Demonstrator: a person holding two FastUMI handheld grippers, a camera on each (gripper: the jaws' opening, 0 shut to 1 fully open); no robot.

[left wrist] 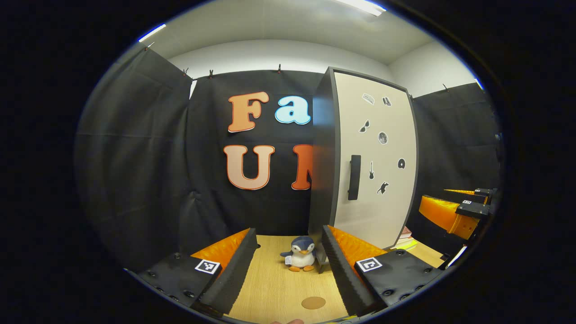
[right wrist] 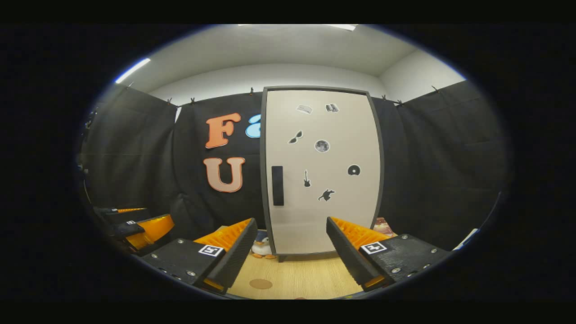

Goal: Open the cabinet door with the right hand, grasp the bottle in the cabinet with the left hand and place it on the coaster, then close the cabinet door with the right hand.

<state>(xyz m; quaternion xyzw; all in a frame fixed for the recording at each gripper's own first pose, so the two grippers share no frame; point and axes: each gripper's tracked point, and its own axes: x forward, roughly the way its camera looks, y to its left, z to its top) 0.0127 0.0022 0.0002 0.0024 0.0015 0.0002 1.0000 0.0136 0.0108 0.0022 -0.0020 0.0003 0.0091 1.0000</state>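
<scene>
My right tool [right wrist: 288, 245] gapes, squared to the shut door [right wrist: 321, 171] for its handle [right wrist: 277, 185] (left tool [left wrist: 288, 256] waits open, empty).

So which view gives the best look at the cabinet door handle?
The right gripper view: the handle faces the camera squarely on the closed door. The left gripper view shows it from an angle, on a slanted door.

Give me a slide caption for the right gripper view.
Open right gripper faces the shut cabinet door and its handle.
</scene>
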